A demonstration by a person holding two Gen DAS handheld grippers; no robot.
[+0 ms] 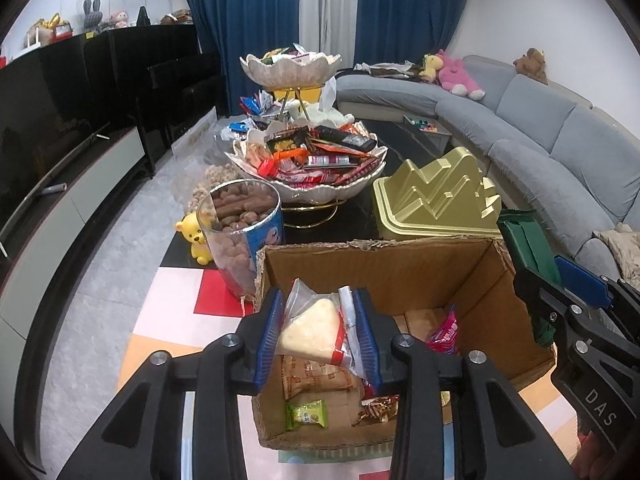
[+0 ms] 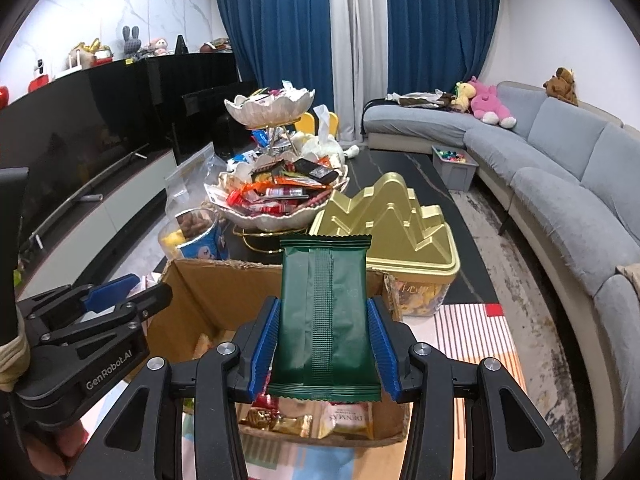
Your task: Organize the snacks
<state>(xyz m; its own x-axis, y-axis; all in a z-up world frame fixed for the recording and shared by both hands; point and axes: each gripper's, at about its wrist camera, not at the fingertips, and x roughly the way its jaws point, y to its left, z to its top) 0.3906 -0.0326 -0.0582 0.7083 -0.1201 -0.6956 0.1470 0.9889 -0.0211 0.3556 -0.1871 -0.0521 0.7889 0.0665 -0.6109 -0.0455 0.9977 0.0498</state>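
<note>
My left gripper (image 1: pixel 316 336) is shut on a clear-wrapped pale triangular snack (image 1: pixel 310 330) and holds it above the near left part of an open cardboard box (image 1: pixel 380 254). My right gripper (image 2: pixel 324 344) is shut on a dark green snack packet (image 2: pixel 324 312), held upright over the same box (image 2: pixel 212 296). The right gripper also shows in the left wrist view (image 1: pixel 560 292) at the box's right edge. The left gripper shows at the left of the right wrist view (image 2: pixel 120 292). Several wrapped snacks lie in the box, among them a green one (image 1: pixel 306 414).
A two-tier white bowl stand (image 1: pixel 308 160) heaped with snacks stands on the dark table behind the box. A gold mountain-shaped tin (image 1: pixel 436 196) stands at the right, a clear tub of brown snacks (image 1: pixel 244 232) at the left. A grey sofa (image 1: pixel 540 136) curves along the right.
</note>
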